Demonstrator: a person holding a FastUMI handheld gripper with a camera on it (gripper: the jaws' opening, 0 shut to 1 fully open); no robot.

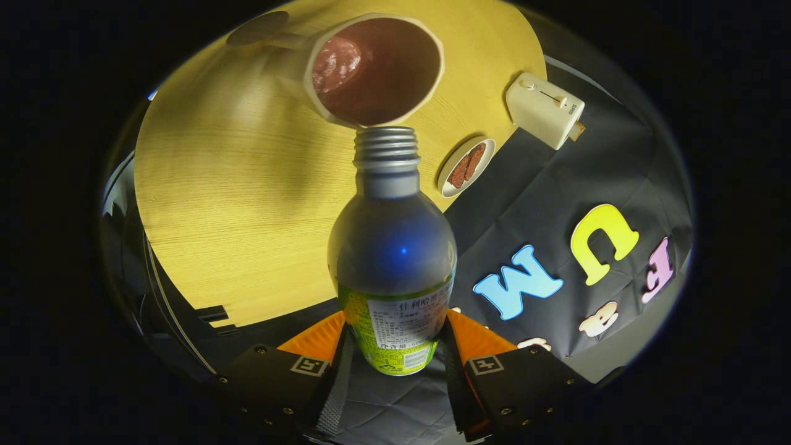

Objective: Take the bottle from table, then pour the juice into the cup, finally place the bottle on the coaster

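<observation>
**Bottle tipped at the cup's rim**

I have the gripper (393, 346) clamped on the bottle (393, 247): both orange jaws press its labelled lower body, one on each side. The bottle runs forward from between them, cap off, its threaded neck reaching the near rim of the cup (374, 68). The cup's mouth faces my camera and its inside looks dark reddish-brown with a glossy patch; I cannot tell the fill level. Beyond the cup, a round dark coaster (256, 28) lies on the wooden counter (235, 204). Right of the bottle's neck sits a small white dish (466, 167) holding brown pieces, and past it a white toaster (544, 110) at the counter's edge.
</observation>
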